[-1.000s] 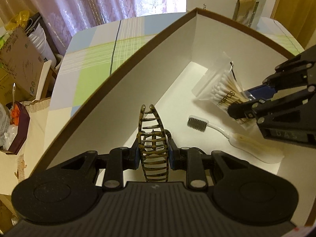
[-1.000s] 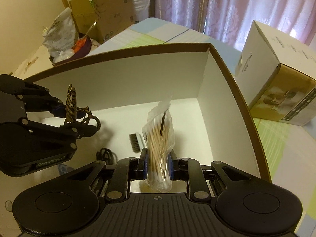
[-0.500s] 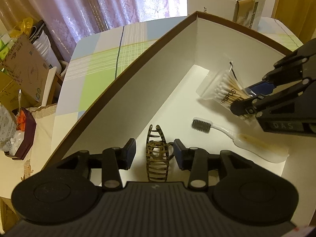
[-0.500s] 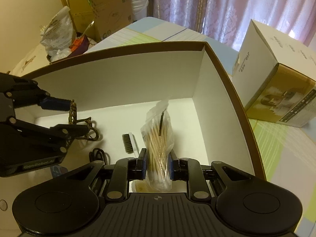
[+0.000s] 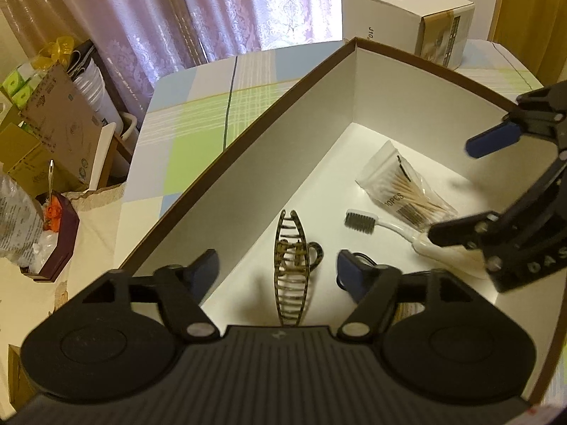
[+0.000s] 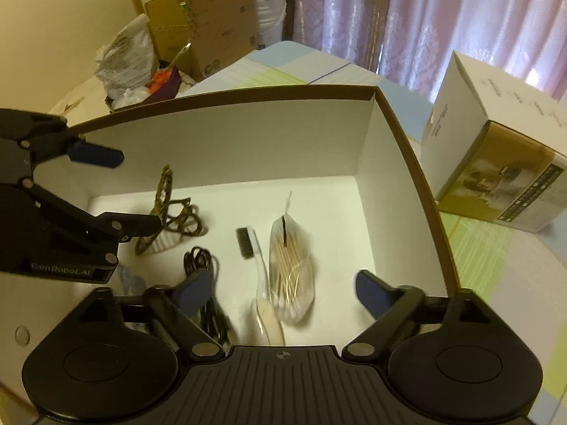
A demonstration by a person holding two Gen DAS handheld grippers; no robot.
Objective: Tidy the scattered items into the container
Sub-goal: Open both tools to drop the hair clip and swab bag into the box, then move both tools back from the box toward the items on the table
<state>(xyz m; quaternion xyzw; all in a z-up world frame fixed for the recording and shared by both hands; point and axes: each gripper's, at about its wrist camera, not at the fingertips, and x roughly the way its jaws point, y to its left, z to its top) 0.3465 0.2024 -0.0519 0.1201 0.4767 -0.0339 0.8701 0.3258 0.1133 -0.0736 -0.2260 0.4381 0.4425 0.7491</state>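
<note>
Since the hair claw (image 5: pixel 293 265) and cotton swab bag (image 6: pixel 291 273) are lying inside the box (image 6: pixel 400 148), both the left gripper (image 5: pixel 276 269) and right gripper (image 6: pixel 283 288) are hanging wide open, holding nothing.

Both tongs (image 5: pixel 276 265) (image 6: pixel 280 290) parted — loads released

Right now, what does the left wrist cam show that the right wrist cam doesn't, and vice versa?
Only the left wrist view: the print on the cotton swab bag, readable there.

Only the right wrist view: the black cable coiled on the box floor, and a bluish item behind the left gripper, too hidden to identify.

Both: the box, hair clip, toothbrush, swab bag, and both grippers open, right gripper.
</note>
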